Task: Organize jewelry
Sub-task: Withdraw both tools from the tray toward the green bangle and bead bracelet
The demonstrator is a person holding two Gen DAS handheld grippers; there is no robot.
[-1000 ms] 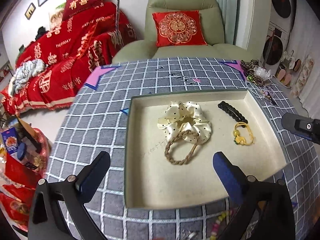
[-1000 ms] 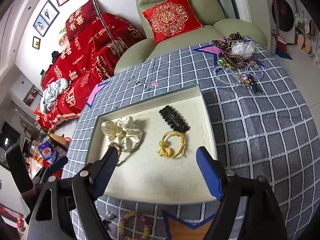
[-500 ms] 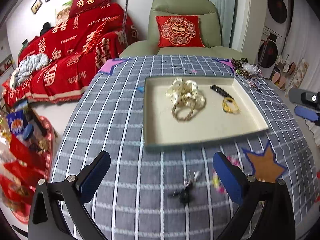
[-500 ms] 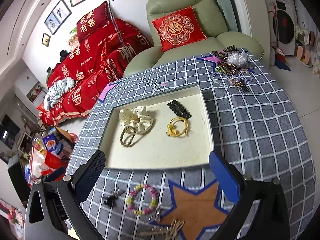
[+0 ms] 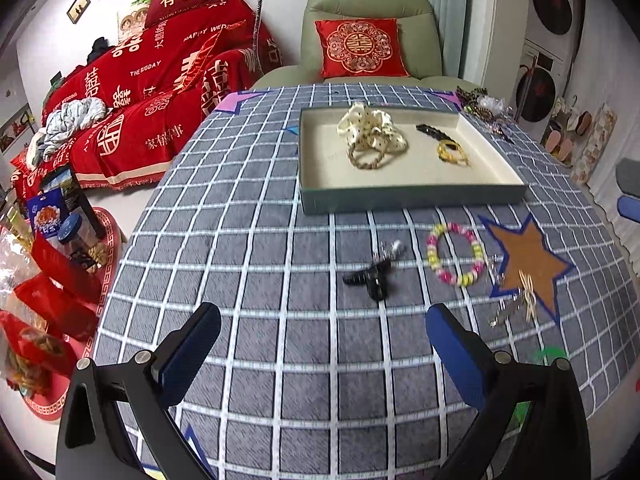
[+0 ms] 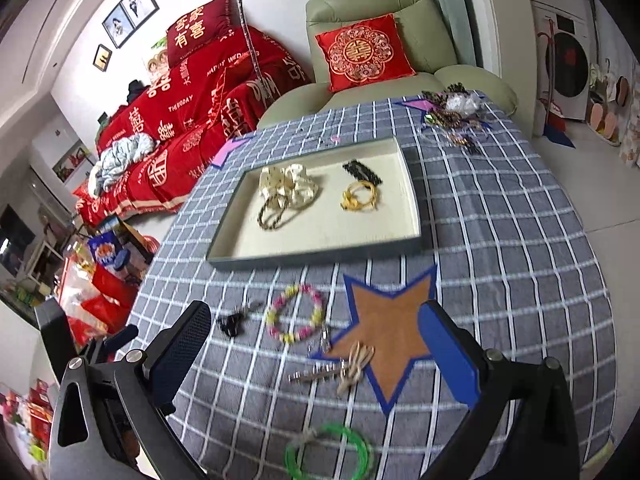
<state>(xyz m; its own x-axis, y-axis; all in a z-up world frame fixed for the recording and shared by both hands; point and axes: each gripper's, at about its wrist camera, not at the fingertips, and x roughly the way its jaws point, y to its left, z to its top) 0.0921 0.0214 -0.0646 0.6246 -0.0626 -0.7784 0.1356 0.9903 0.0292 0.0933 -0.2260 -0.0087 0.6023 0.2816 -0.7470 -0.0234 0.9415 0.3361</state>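
Blue-padded, both my left gripper point(image 5: 323, 354) and right gripper point(image 6: 316, 356) hang wide open and empty, clear of the tray point(image 6: 320, 257), leaving the bead bracelet point(image 6: 295, 319) free for a pick.

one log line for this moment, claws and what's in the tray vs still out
left claw open, empty | right claw open, empty | tray: scrunchie, braided tie, black clip, yellow tie | out: bead bracelet, green ring
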